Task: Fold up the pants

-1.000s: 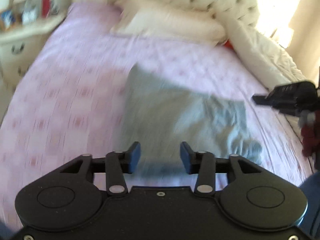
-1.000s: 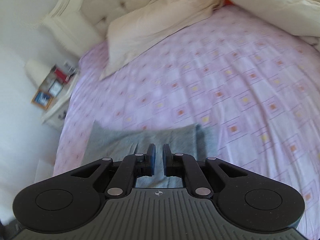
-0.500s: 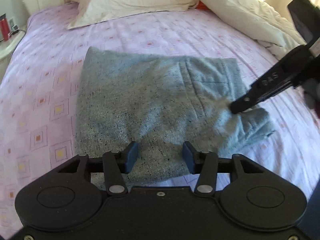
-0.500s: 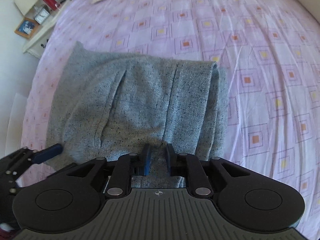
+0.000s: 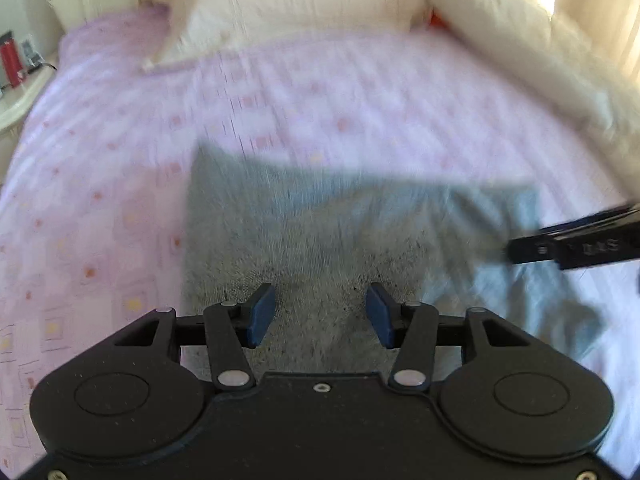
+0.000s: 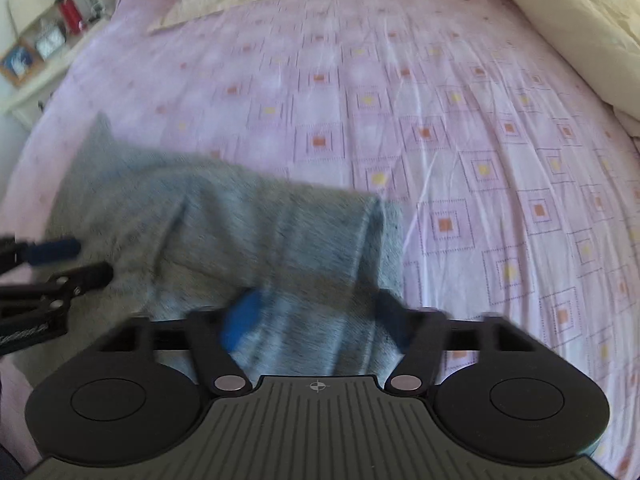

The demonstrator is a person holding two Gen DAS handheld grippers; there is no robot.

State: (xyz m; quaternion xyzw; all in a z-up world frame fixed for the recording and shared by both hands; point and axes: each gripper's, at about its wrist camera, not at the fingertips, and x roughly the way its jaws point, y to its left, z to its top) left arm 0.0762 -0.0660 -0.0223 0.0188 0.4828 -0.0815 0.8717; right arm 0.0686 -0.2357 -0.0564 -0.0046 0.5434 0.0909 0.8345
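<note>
One pants [image 6: 240, 232], two grippers, one pillow [image 5: 296, 8], maybe one duvet [image 6: 568, 28].

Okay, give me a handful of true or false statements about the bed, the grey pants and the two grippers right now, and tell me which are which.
1. The grey pants lie folded on the pink patterned bedsheet. True.
2. The right gripper is clamped shut on the pants. False: its jaws are opening, wide apart over the fabric.
3. The left gripper holds a pillow. False: its jaws stand apart and empty above the pants.
4. A cream pillow lies at the head of the bed. True.
5. The red bottle lies on the pants. False: it stands on the bedside shelf.
</note>
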